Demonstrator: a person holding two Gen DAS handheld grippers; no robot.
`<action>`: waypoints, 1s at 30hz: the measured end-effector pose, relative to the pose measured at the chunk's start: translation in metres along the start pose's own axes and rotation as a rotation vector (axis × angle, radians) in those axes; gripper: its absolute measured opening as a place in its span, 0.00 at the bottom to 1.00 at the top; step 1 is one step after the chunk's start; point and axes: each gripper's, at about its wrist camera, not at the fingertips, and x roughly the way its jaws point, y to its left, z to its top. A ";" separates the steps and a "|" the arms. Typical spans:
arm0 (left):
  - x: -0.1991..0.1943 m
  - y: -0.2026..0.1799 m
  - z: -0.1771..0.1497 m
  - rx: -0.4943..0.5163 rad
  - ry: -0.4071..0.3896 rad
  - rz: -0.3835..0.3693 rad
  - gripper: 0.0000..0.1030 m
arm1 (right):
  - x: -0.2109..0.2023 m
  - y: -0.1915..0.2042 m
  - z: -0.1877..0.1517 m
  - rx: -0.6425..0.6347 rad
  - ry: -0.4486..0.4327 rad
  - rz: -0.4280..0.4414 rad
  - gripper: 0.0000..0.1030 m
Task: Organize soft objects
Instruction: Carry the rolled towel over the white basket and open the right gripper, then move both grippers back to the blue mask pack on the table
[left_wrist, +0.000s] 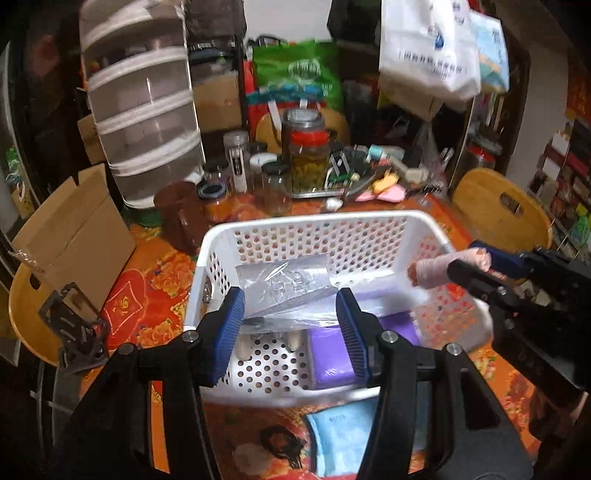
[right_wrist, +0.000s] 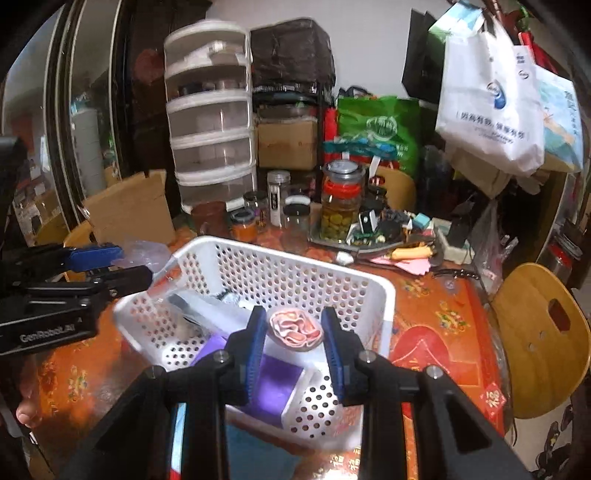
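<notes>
A white perforated basket stands on the orange patterned table. My left gripper is shut on a clear plastic bag and holds it over the basket; the bag also shows in the right wrist view. My right gripper is shut on a rolled pink cloth and holds it above the basket's right rim. A purple packet lies in the basket.
A light blue packet lies on the table in front of the basket. Glass jars, a drawer tower, a cardboard box and clutter stand behind. A wooden chair is at the right.
</notes>
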 end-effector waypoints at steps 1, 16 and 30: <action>0.011 0.000 0.002 0.000 0.014 0.008 0.48 | 0.007 0.000 0.000 -0.009 0.008 -0.013 0.28; 0.072 0.018 -0.013 -0.041 0.050 0.022 0.88 | 0.062 -0.009 -0.008 0.018 0.084 -0.047 0.36; -0.029 0.031 -0.106 -0.071 0.007 -0.038 0.90 | -0.024 -0.007 -0.063 0.049 0.014 -0.067 0.80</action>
